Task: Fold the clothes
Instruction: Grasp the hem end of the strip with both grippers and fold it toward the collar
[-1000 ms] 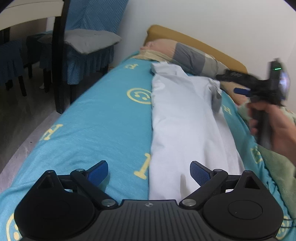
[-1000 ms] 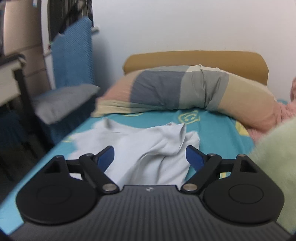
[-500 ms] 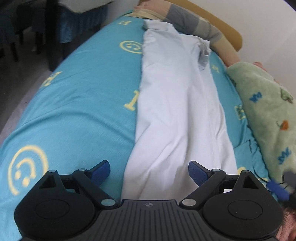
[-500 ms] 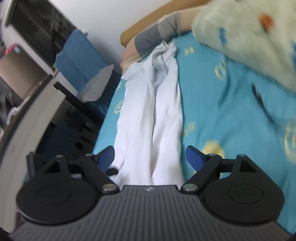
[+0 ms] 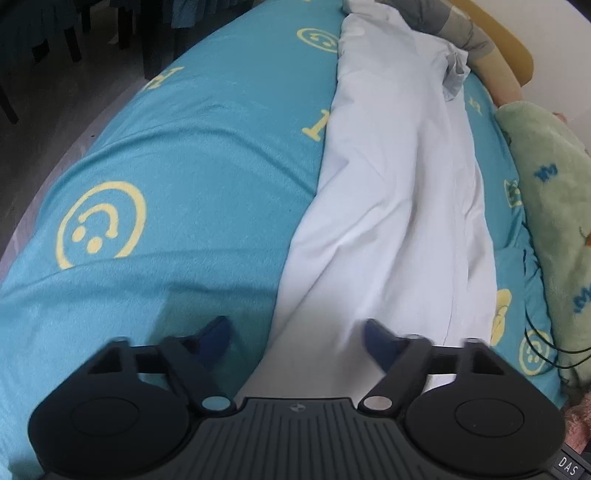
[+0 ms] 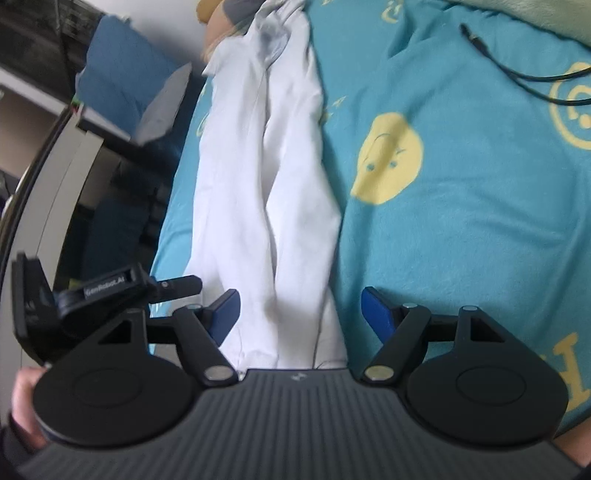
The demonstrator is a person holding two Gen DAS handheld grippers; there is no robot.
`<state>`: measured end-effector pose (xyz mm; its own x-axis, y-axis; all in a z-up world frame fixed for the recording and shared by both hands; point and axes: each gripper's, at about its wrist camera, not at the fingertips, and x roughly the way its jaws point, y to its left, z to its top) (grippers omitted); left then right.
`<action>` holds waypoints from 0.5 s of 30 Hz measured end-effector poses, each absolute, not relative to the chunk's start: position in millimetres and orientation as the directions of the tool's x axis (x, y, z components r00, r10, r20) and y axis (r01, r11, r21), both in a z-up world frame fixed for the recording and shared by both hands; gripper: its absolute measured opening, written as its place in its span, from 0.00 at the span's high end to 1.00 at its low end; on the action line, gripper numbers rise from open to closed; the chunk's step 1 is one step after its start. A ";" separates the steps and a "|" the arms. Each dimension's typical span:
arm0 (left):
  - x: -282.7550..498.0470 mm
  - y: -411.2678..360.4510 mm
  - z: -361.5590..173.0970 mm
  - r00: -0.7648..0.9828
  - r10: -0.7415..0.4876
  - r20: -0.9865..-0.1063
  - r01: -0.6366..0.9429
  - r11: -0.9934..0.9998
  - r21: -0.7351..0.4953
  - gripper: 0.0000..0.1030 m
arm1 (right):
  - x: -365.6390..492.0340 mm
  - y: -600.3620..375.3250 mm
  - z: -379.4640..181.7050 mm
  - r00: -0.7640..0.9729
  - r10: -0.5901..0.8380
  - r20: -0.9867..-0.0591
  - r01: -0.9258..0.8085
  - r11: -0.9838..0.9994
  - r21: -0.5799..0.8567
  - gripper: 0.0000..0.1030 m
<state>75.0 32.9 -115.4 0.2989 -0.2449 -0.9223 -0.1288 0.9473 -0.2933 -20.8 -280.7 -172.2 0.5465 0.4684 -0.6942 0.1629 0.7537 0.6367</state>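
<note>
garment: white garment (image 5: 399,192) on teal bedsheet (image 5: 184,166), long strip, long axis runs foot to pillow (image 5: 461,33).
L gripper (image 5: 295,338): tilted steeply down over near hem, jaws closing, hem btwn pads, not pinched.
R gripper (image 6: 300,310): angled down, jaws closing, fabric btwn, no grip.

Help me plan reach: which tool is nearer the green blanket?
Right. The right tool straddles the white garment's edge toward the green blanket; the left tool straddles its far edge. Both tools' jaws are closing with garment between.
</note>
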 end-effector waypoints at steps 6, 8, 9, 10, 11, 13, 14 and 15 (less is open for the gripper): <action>52.1 48.5 -93.1 0.302 -0.302 -0.904 -0.145 0.923 -0.357 0.97 | -25.5 -282.0 -171.4 0.548 0.506 -0.666 0.155 0.721 0.676 0.27; 44.5 51.1 -81.8 0.319 -0.307 -0.896 -0.141 0.920 -0.366 0.97 | -27.2 -283.3 -170.9 0.549 0.512 -0.660 0.158 0.712 0.684 0.27; 41.1 52.5 -78.2 0.325 -0.307 -0.895 -0.144 0.919 -0.368 0.96 | -27.7 -283.7 -170.9 0.548 0.516 -0.659 0.158 0.710 0.687 0.28; 39.0 53.2 -76.7 0.327 -0.300 -0.896 -0.152 0.919 -0.363 0.96 | -28.2 -283.8 -171.1 0.547 0.520 -0.656 0.155 0.707 0.690 0.31; 37.6 53.3 -76.2 0.328 -0.292 -0.898 -0.159 0.920 -0.357 0.96 | -28.2 -284.1 -171.1 0.542 0.516 -0.663 0.159 0.712 0.684 0.43; 41.3 51.6 -82.7 0.317 -0.273 -0.908 -0.175 0.924 -0.340 0.96 | -28.0 -284.7 -170.9 0.532 0.508 -0.678 0.166 0.722 0.672 0.60; 42.7 52.6 -86.4 0.305 -0.266 -0.914 -0.187 0.925 -0.331 0.94 | -28.1 -284.2 -171.1 0.526 0.505 -0.684 0.166 0.728 0.665 0.68; 44.4 52.5 -90.7 0.287 -0.259 -0.922 -0.200 0.925 -0.322 0.92 | -28.6 -283.7 -170.8 0.524 0.508 -0.684 0.162 0.729 0.665 0.70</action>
<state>44.4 52.5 -90.7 0.2873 -0.2587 -0.9222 -0.1998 0.9255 -0.3218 -28.6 -283.7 -170.8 0.5237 0.5077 -0.6841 0.1616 0.7292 0.6649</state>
